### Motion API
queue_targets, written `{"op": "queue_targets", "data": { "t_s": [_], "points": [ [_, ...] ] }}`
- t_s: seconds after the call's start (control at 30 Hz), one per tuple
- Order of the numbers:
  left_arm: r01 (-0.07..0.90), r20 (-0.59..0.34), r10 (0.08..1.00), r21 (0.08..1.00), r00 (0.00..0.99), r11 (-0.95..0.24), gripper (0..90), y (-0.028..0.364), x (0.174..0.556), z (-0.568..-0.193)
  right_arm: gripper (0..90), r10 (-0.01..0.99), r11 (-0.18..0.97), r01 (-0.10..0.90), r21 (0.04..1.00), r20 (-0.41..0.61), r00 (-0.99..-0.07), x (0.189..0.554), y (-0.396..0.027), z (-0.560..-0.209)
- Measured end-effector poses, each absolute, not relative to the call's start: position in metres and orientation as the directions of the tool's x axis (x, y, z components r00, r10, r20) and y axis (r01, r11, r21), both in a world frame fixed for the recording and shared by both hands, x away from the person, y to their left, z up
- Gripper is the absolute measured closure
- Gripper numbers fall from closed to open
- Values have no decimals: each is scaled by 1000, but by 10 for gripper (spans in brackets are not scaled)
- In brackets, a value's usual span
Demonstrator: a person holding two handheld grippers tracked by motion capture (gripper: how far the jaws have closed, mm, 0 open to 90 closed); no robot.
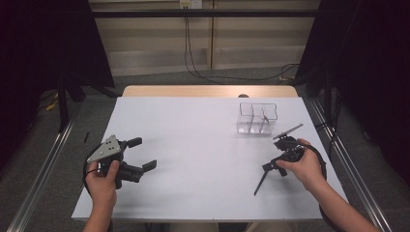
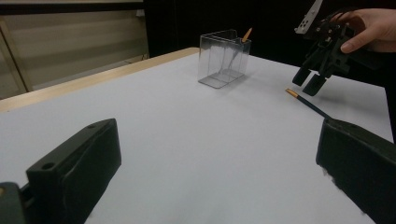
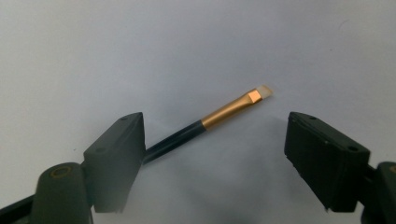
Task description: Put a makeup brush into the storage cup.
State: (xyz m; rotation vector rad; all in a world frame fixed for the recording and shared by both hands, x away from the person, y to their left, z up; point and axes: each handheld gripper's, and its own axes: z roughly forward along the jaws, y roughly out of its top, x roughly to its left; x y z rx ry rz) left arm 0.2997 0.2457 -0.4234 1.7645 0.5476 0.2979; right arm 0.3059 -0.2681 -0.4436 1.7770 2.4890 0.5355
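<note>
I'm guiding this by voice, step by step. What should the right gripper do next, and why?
Probably lower and close on the brush. The right gripper hovers over it with jaws open on either side, pads not touching; the brush lies flat on the table.

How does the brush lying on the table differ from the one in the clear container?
The brush on the table lies flat on the white surface, between the right gripper's open jaws; the brush in the container leans against a wall of the clear container. The table brush shows its dark handle, gold ferrule and pale flat tip; of the other, little beyond its tip above the rim can be made out. Neither is gripped.
</note>
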Motion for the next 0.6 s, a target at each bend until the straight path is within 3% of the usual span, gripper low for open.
{"op": "queue_targets", "data": {
  "t_s": [0.37, 0.6],
  "points": [
    [201, -81, 511, 962, 856, -184, 0, 247, 299, -422, 224, 918, 295, 907, 300, 174, -356, 302, -265, -443],
    [196, -75, 515, 963, 854, -185, 0, 248, 299, -422, 145, 888, 275, 870, 409, 237, -393, 286, -271, -442]
  ]
}}
